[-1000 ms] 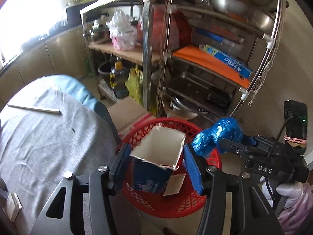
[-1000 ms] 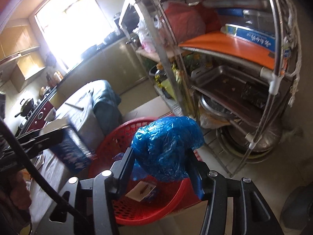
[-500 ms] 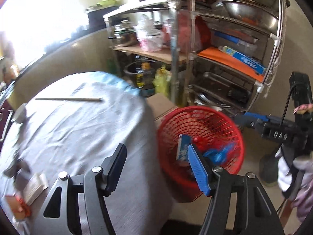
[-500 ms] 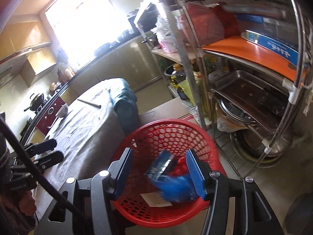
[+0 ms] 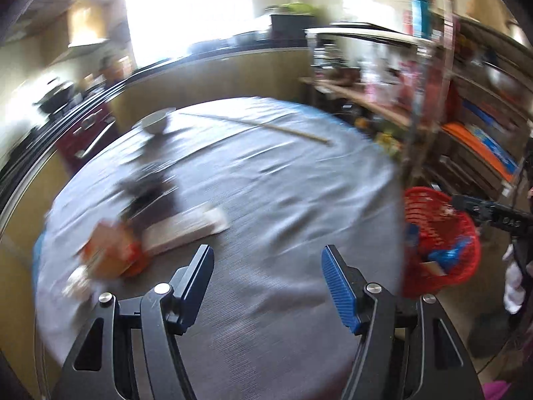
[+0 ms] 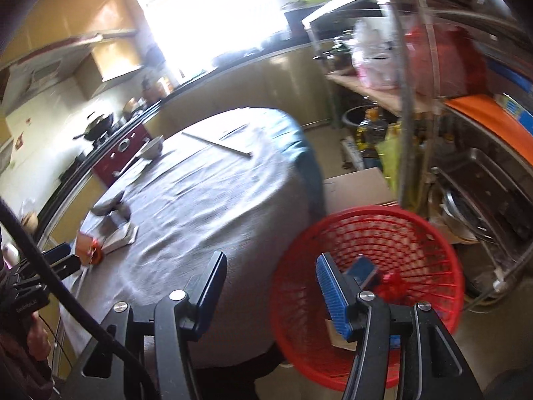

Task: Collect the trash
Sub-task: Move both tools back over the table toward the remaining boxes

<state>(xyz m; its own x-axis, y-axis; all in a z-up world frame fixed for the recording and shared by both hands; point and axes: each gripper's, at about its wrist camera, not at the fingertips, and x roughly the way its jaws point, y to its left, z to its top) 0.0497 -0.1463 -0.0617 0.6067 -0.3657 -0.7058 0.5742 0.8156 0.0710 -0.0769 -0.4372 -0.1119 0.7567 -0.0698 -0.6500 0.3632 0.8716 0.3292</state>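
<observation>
My left gripper point(image 5: 267, 278) is open and empty above the near part of the grey-clothed round table point(image 5: 266, 180). On the table to its left lie an orange carton point(image 5: 111, 253), a flat white box point(image 5: 186, 226) and a dark crumpled item point(image 5: 146, 193), all blurred. My right gripper point(image 6: 271, 286) is open and empty between the table edge and the red basket point(image 6: 429, 233). The basket stands on the floor and holds a blue carton point(image 6: 361, 270) and blue plastic point(image 5: 449, 253).
A white bowl point(image 5: 154, 122) and a long thin stick point(image 5: 266, 126) lie at the table's far side. A metal shelf rack point(image 6: 466, 116) with trays and bags stands right of the basket. A cardboard box point(image 6: 356, 186) sits behind the basket. Kitchen counter runs along the wall.
Both grippers let go of their trash, the carton and the blue plastic, into the red basket. The left gripper has swung left over the table; the right has pulled back from the basket.
</observation>
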